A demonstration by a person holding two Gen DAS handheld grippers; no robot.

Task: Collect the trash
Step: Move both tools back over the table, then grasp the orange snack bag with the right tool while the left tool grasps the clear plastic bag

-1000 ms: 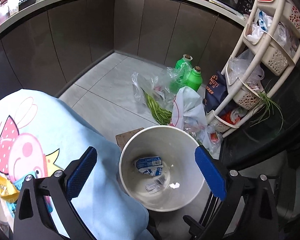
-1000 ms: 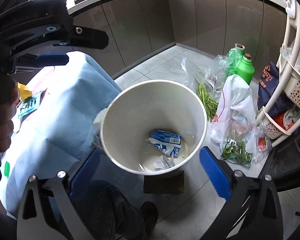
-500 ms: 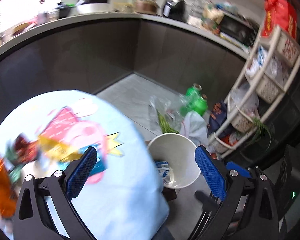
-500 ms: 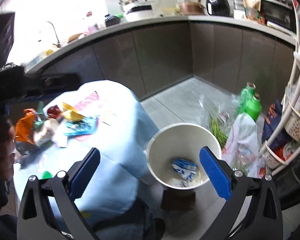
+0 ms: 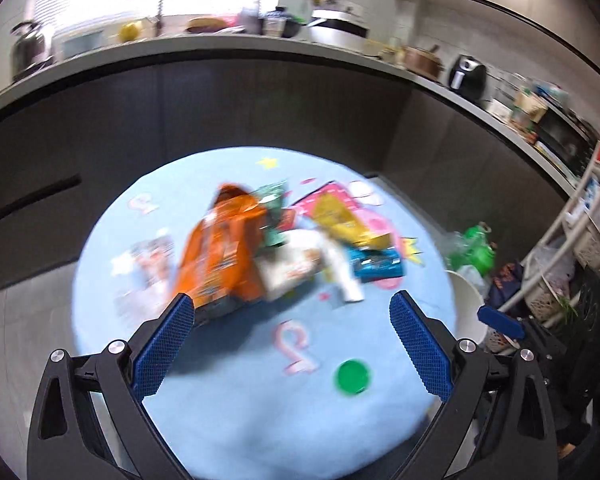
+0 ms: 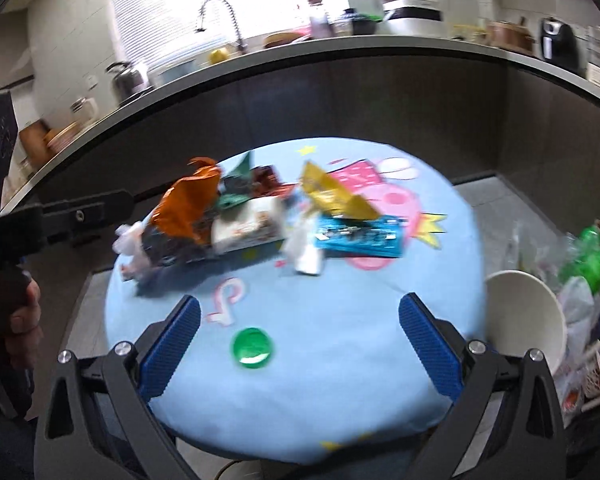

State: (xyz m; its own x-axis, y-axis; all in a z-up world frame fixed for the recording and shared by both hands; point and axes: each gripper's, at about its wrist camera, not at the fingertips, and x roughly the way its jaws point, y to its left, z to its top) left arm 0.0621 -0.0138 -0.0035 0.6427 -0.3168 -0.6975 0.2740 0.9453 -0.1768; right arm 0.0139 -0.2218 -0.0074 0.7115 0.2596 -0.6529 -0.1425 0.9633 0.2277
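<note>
Currently most trash (image 5: 284,240) lies heaped at the desk (image 6: 340,360) centre, a green cap (image 6: 252,348) near its front edge. Both hand-held grippers, left (image 5: 296,344) and right (image 6: 300,344), hover spread, empty. Bin (image 6: 524,320) stands off the right edge; collection largely remains.

Black gripper (image 5: 288,340) frames, silver screws, ribbed blue jaws

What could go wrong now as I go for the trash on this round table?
Three risks, as I judge them:
1. The orange bag, white box and blue wrapper overlap, so one grab may drag neighbours off the blue tablecloth.
2. The green cap lies flat; an open right claw may just push it.
3. The white bin sits below the table's edge, so drops could miss.
</note>
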